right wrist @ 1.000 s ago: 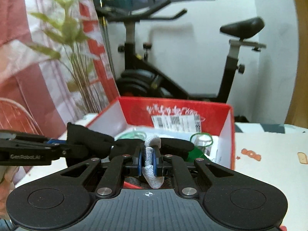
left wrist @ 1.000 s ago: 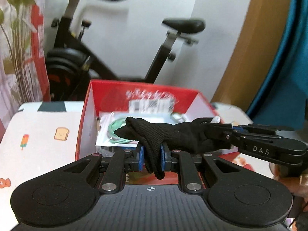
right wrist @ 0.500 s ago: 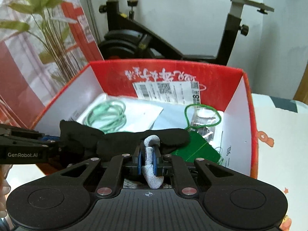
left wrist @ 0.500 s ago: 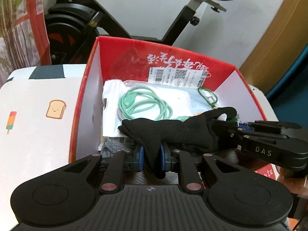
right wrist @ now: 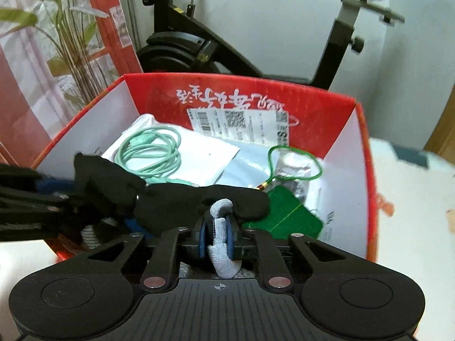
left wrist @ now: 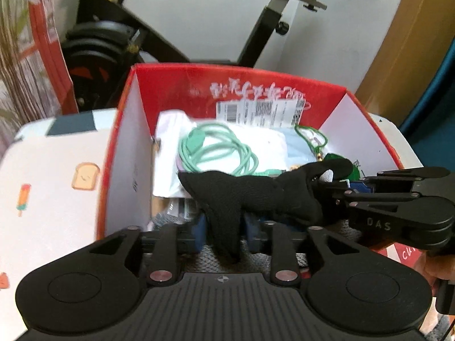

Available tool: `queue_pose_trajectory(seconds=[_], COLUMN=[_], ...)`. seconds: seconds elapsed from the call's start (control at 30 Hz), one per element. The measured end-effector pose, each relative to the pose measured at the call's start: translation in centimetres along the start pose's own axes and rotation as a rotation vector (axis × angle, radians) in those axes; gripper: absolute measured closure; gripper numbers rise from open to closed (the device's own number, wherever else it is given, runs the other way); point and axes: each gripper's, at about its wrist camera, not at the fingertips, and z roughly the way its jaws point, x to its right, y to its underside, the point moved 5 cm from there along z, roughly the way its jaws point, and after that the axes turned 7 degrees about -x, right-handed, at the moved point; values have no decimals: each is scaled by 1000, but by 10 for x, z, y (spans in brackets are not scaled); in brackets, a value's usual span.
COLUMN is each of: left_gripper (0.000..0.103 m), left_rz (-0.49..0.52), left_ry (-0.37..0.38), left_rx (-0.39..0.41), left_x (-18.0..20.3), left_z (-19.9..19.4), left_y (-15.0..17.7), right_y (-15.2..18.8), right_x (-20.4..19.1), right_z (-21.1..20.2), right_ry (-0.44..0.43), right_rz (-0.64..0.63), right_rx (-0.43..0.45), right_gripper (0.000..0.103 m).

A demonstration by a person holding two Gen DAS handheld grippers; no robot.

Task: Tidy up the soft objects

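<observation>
A black glove (left wrist: pixel 256 190) with a grey fingertip (right wrist: pixel 221 227) hangs stretched between my two grippers, low over the open red box (left wrist: pixel 256 71). My left gripper (left wrist: pixel 224 224) is opening: its blue pads stand apart, and the glove's cuff hangs loose between them. My right gripper (right wrist: pixel 220 231) is just beginning to open, but its pads still press on the grey fingertip. In the left wrist view the right gripper (left wrist: pixel 341 183) comes in from the right. The left gripper (right wrist: pixel 93 204) reaches in from the left of the right wrist view.
Inside the red box (right wrist: pixel 241 79) lie a coiled green cable (right wrist: pixel 150 153), white bags, a green card (right wrist: pixel 287 216) and a grey knitted item (left wrist: pixel 204 261). The box stands on a printed tablecloth (left wrist: pixel 85 176). An exercise bike (right wrist: pixel 199 45) and a plant (right wrist: pixel 71 42) stand behind.
Both grippers dipped down toward the box with the glove. The left jaws, shut on the cuff before, have spread apart; the right jaws have widened slightly.
</observation>
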Motion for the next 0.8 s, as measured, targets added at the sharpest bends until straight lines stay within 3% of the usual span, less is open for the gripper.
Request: queue_pose_trajectory(seconds=[0.07,0.17,0.3,0.4,0.47,0.53,0.8], left_gripper=[34,25,12,6,4,0,0], left_rz=[12,42,31,24,39,57,42], left_ry=[-19,-51,-81,-99,-119,-145,-344], left_rx=[37,104,194,257,285,308,333], left_x=[1,5,5,8,12,16,27], left_z=[-13,-33,-61,-75,-81,-88,-115], left_y=[0,0,5,6,6,7,20], right_y=[1,3,14,28,36,41,41], right_x=[-4,-6,-4,-2,-2,-2,-3], right_z=[-9,-25,-48,-60,-66,-71,-90], right_ry=[44,77,82,51,46,43,58], right_rz=[-33,-26,44,89,112,117,108], right_rx=[28,91,226,297,327,352,348], right_gripper=[86,76,46,38,24,2,0])
